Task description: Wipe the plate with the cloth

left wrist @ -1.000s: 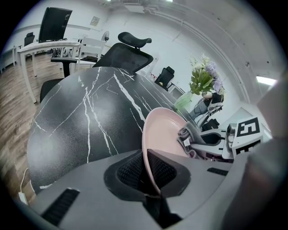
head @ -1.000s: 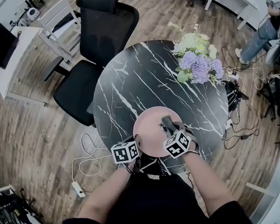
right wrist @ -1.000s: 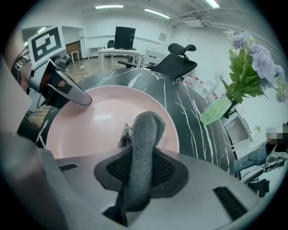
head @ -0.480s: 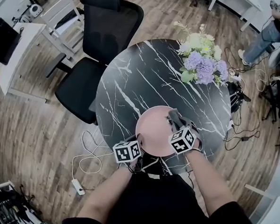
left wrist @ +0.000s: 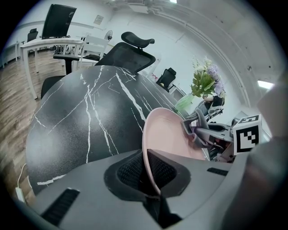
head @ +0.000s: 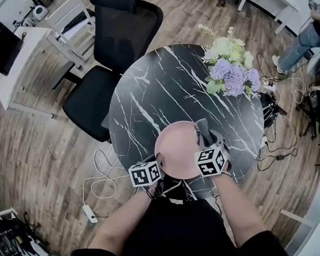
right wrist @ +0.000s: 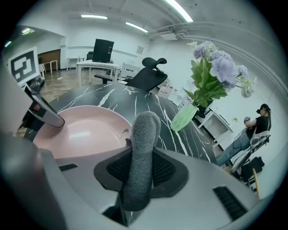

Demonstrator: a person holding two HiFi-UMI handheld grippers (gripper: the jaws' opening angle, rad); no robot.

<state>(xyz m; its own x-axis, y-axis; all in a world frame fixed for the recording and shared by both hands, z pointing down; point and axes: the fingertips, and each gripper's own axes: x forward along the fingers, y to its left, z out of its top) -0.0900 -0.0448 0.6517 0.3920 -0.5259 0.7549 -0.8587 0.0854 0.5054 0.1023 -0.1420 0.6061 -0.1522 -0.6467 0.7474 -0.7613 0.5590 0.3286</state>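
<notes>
**A:** State of the left gripper (head: 157,165)?

**B:** Clenched on the near rim of the pink plate (head: 177,147). Rim wedged tight between the ribbed black pads (left wrist: 128,170), with no gap on either side.

**A:** And the right gripper (head: 203,139)?

**B:** Clamped on a rolled grey cloth (head: 201,128). Fuzzy end sticking out well past the jaws, pointing away over the table.

**A:** Whereabouts of the plate?

**B:** At the near edge of the round black marble table (head: 151,97), just in front of the person's body. Hollow side up, bare and pale pink inside. Hard to say whether resting flat or raised a little at the gripped side.

**A:** Cloth against it?

**B:** At the plate's right far rim. Seen from the left gripper view, folded against that edge; from the right gripper view, standing above the rim with the bowl of the plate to its left. Actual contact not certain.

**A:** Anything else on the table?

**B:** Only a bouquet of lilac and white flowers (head: 231,69) in a green vase (right wrist: 186,117) near the far right edge, well apart from the plate.

**A:** Around the table?

**B:** Black mesh office chair (head: 113,46) at the far left side. White power strip (head: 90,215) and looped cable on the wood floor at the near left. White desk (head: 11,78) with a dark monitor further left. One person (head: 312,31) well off at the far right.
</notes>
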